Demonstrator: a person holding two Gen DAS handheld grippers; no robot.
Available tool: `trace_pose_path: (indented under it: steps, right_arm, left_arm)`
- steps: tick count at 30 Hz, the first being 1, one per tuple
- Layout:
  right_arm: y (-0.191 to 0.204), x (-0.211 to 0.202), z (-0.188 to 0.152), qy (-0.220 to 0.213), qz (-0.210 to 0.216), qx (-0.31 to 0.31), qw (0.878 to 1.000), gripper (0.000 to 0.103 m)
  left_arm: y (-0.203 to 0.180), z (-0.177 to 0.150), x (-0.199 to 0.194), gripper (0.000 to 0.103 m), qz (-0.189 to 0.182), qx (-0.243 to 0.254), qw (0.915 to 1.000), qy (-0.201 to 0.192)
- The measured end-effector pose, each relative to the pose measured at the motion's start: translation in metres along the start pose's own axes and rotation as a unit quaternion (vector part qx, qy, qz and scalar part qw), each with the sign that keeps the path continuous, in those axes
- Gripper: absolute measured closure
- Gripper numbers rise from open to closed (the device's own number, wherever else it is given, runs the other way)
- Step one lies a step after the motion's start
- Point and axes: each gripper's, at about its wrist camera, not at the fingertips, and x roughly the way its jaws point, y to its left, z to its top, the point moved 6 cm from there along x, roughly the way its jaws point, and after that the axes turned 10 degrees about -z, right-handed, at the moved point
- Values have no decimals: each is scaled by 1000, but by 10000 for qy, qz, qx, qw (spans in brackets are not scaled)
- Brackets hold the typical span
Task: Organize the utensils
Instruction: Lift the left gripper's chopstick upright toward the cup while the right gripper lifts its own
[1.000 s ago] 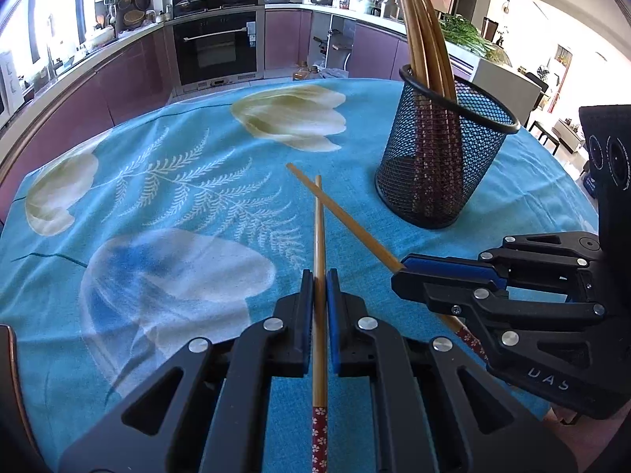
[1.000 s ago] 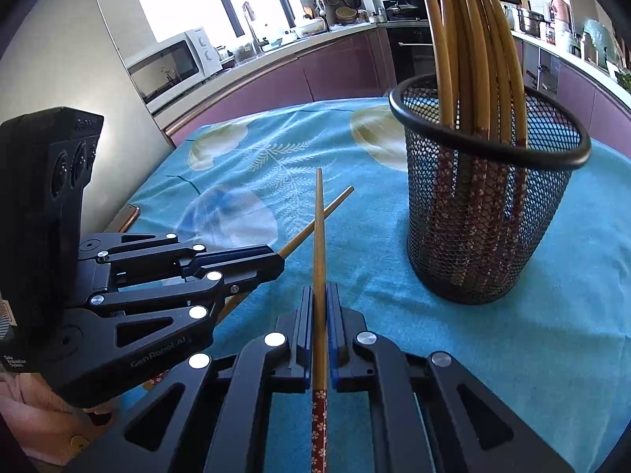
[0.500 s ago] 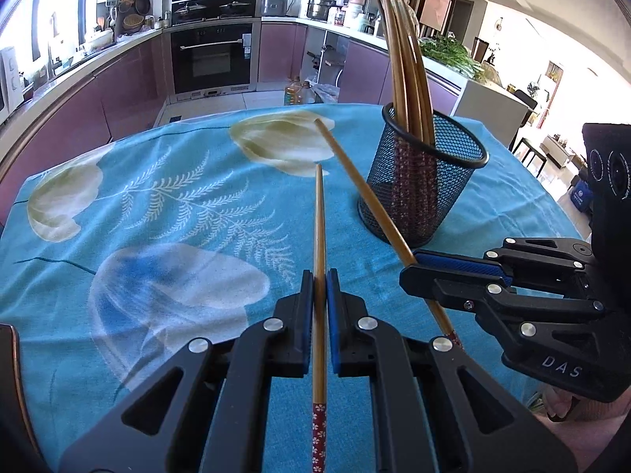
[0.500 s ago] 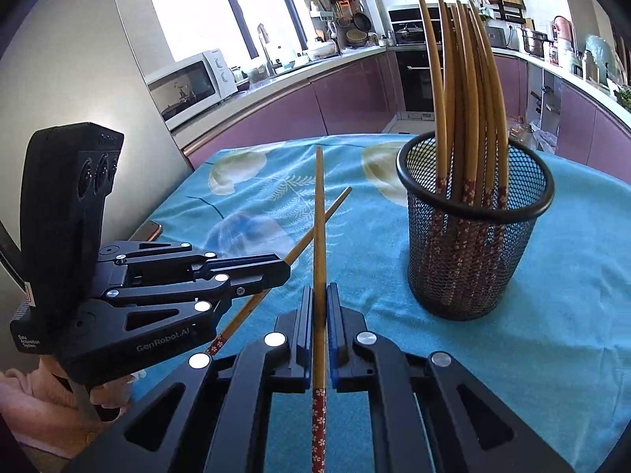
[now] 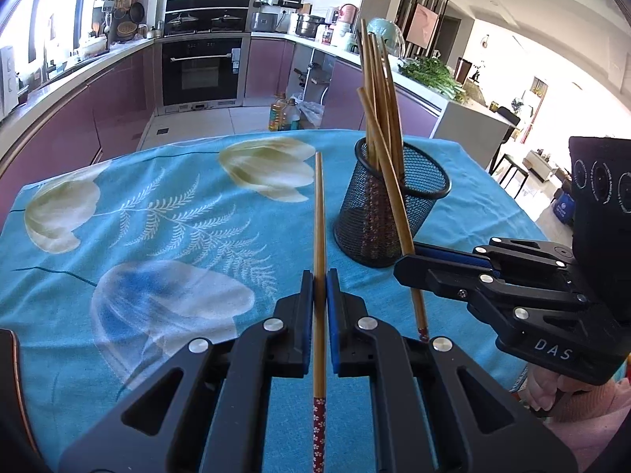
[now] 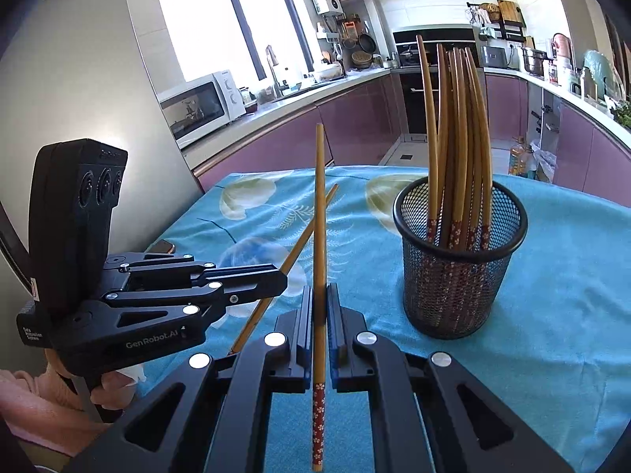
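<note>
I see smooth wooden chopsticks (image 6: 453,134), a black wire-mesh metal holder (image 6: 459,276), and a matt printed cloth (image 5: 157,213).

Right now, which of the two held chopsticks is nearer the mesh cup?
The right gripper's chopstick. In the left wrist view it crosses in front of the cup; the left gripper's chopstick stands apart, left of it.

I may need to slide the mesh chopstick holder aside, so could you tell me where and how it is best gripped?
Grip the mesh holder by its rolled top rim, from above, one finger inside and one outside, on the near side. The chopsticks in the holder lean toward the far side, leaving that stretch free; the wide round body looks too big to span.
</note>
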Motion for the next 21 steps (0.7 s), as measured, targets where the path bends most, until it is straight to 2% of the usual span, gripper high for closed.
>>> trace_pose_path:
  steps: [10, 21]
  right_arm:
    - [-7, -9, 7, -134, -31, 12, 9999, 97]
    - [-12, -8, 3, -88, -53, 22, 9999, 97]
  left_arm:
    - [-7, 6, -8, 96, -189, 1, 9997, -120]
    - [-14, 8, -15, 96, -264, 52, 9995, -184]
